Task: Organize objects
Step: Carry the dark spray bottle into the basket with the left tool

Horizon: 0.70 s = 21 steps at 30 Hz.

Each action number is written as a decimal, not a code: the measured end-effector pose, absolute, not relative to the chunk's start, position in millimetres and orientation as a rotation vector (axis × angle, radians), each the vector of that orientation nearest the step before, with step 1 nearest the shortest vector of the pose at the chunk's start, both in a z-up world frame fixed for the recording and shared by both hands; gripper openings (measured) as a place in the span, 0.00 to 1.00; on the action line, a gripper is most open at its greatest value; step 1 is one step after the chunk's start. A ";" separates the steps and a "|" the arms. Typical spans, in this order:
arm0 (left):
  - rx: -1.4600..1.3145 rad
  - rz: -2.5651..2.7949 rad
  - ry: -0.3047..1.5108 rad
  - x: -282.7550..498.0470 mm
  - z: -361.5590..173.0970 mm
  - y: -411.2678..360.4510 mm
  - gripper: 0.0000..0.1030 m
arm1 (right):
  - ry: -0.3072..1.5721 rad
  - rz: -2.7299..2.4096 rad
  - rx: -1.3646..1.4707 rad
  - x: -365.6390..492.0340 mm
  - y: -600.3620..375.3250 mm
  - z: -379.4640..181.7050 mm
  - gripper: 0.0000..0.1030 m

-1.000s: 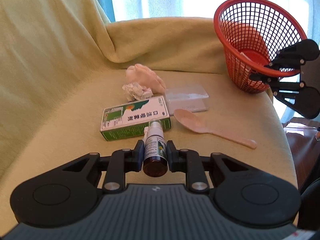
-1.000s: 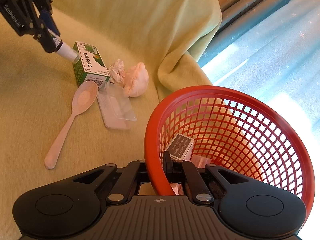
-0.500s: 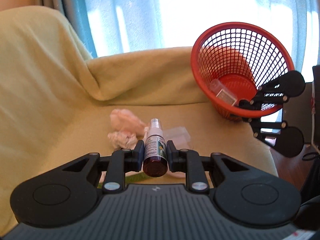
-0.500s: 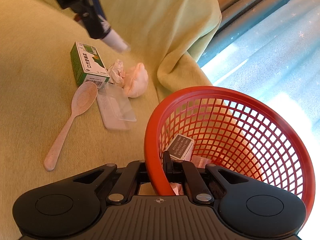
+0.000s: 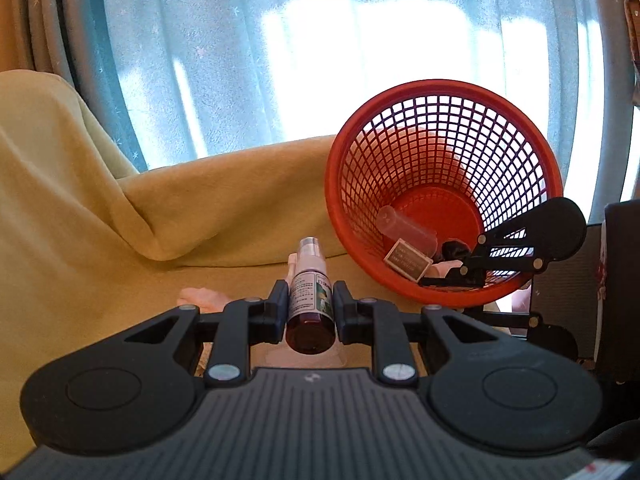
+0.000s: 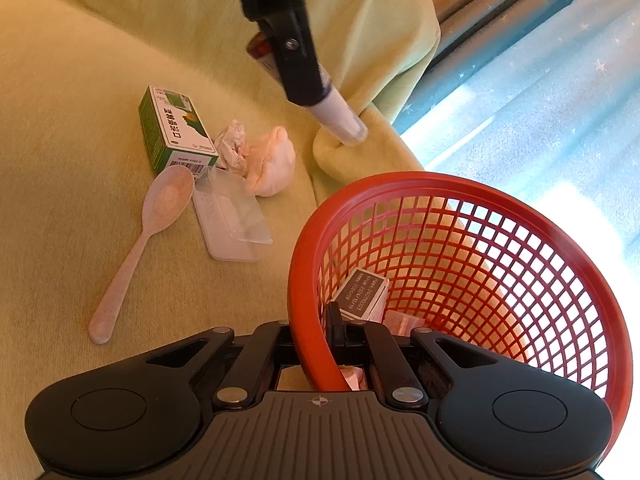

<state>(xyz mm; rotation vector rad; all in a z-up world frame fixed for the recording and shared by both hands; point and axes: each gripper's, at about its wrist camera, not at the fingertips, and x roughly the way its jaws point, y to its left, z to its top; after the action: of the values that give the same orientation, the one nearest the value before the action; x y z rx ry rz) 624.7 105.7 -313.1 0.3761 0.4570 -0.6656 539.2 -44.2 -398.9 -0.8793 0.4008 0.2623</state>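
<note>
Aloft, left gripper (image 5: 310, 306) clamping spray bottle (image 5: 310, 296)

We see the box (image 6: 174, 130), spoon (image 6: 148, 236) and clear tray (image 6: 232, 220) lying left of the basket (image 6: 400, 184). A small carton (image 6: 362, 294) sits in the basket.

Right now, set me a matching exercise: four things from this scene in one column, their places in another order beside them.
Things:
1. spray bottle
2. spoon
3. dark card
4. basket rim

Places:
A. lying on the sofa
B. inside the basket
C. clamped in the right hand-held gripper
D. clamped in the left hand-held gripper

Pairs: 1-D, 2-A, 3-B, 4-C
</note>
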 end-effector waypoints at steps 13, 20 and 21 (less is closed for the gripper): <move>0.411 -0.779 0.433 634.4 -302.4 63.4 0.19 | 0.401 0.265 -0.874 538.6 -43.6 -398.6 0.01; 0.423 -0.827 0.441 639.0 -303.9 49.6 0.19 | 0.402 0.265 -0.869 539.0 -42.8 -398.4 0.01; 0.426 -0.830 0.442 639.4 -304.2 47.5 0.19 | 0.401 0.266 -0.871 538.8 -42.5 -398.7 0.01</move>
<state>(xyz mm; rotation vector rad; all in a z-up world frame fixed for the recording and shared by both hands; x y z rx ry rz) 639.4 47.5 -304.2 0.4257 0.4420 -0.8298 538.8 -42.5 -398.7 -0.8708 0.4014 0.2657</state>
